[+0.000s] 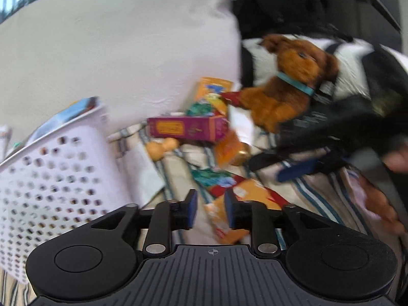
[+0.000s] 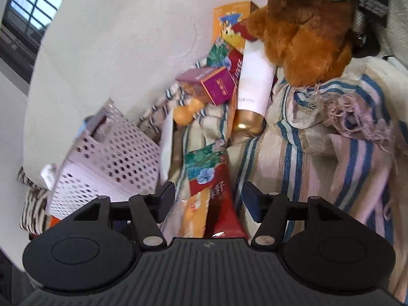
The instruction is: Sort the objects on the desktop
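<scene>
A red and orange snack packet (image 1: 244, 191) with a flowered end lies on the striped cloth (image 1: 313, 199). My left gripper (image 1: 211, 209) hovers over it, open, pads not pressing it. My right gripper (image 2: 208, 201) is open too, with the same packet (image 2: 204, 163) lying below the gap between its fingers. Farther back lie a purple box (image 1: 186, 127) (image 2: 211, 85), a yellow gourd-shaped toy (image 2: 186, 112), a white tube with a gold cap (image 2: 255, 84) and an orange box (image 2: 232, 20). A brown plush dog (image 1: 280, 86) (image 2: 306, 33) sits behind them.
A white perforated basket (image 1: 51, 178) (image 2: 109, 158) stands at the left against the white wall, with booklets in it. The bunched, fringed striped cloth (image 2: 331, 165) covers the surface to the right. A person's hand (image 1: 397, 160) shows at the right edge of the left wrist view.
</scene>
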A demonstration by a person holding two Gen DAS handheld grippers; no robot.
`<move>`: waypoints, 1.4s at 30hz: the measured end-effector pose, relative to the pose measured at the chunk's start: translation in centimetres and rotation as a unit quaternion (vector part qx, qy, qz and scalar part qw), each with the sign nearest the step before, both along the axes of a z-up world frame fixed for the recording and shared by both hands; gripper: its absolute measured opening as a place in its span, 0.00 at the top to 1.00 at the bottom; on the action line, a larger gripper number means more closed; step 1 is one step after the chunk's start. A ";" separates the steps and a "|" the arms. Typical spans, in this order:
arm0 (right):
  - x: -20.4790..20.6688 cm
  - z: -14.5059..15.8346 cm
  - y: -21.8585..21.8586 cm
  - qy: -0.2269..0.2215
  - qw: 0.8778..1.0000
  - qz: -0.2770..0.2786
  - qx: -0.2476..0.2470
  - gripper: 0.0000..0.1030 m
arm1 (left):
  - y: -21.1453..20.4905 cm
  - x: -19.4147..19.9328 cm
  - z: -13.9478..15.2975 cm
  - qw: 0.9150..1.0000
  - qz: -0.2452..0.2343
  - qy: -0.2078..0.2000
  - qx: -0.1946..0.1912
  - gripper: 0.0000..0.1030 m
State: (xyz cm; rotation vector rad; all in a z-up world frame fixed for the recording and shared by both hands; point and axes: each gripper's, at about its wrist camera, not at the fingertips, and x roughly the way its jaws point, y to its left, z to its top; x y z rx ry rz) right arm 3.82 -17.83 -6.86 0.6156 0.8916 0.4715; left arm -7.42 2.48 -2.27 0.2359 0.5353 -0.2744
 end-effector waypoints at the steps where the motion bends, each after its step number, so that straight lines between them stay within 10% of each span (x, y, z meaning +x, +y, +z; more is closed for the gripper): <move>1: 0.6 -0.4 0.1 0.013 1.000 0.005 0.004 0.37 | -0.6 -0.2 -0.4 1.000 -0.007 -0.005 0.011 0.49; 8: 2.8 -2.0 1.1 0.060 0.996 0.052 0.046 0.31 | -1.7 -0.2 -2.4 0.998 -0.020 -0.013 0.063 0.36; 14: 3.4 -2.2 1.4 0.070 0.993 0.071 0.058 0.31 | -0.1 -1.3 -1.7 0.995 -0.098 0.004 0.012 0.27; 20: 3.4 -2.0 1.6 0.070 0.993 0.074 0.052 0.29 | -2.1 -0.3 -3.1 0.987 -0.138 0.019 0.077 0.24; 28: 3.2 -1.9 2.0 0.063 0.994 0.075 0.037 0.35 | -2.8 3.1 -4.8 0.992 -0.075 0.024 0.101 0.25; 30: 2.9 -1.9 2.6 0.060 0.995 0.075 0.005 0.87 | -2.4 3.3 -4.9 0.994 -0.053 0.026 0.090 0.35; 42: -1.2 -0.1 3.1 -0.008 0.998 0.035 0.048 0.87 | -1.4 0.6 -3.1 0.999 0.008 0.018 0.033 0.86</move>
